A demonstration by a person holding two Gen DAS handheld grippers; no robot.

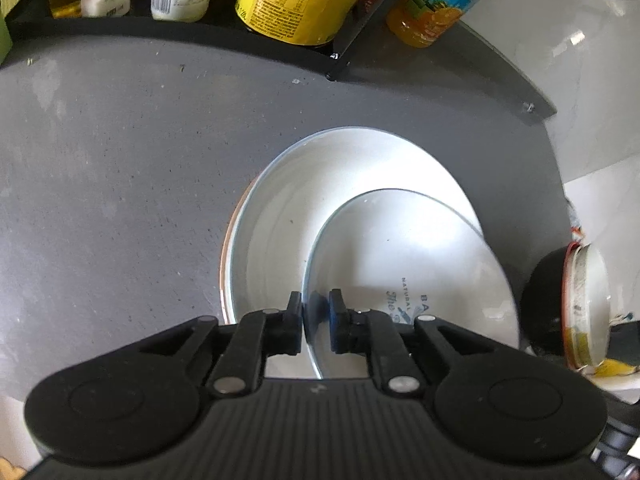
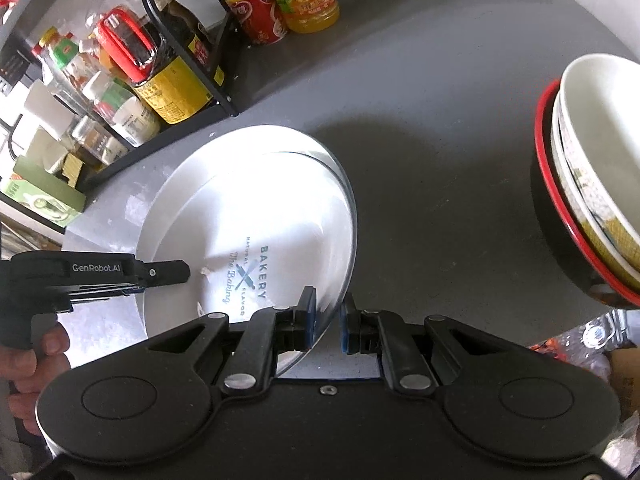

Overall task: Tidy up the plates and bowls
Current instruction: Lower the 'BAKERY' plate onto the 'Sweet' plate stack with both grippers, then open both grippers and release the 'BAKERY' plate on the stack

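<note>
Here, both grippers pinch one printed plate (image 2: pixel 256 256) by opposite rims: left gripper (image 1: pixel 316 316) at nine o'clock, right gripper (image 2: pixel 328 316) at three, jaws clenched, probably to keep it level above the larger plate (image 1: pixel 320 184) on the desk (image 1: pixel 120 160).

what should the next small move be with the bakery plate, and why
Probably lower the bakery plate flat onto the larger white plate. Both the left gripper and right gripper pinch its rim, and it hangs tilted just above that plate.
</note>
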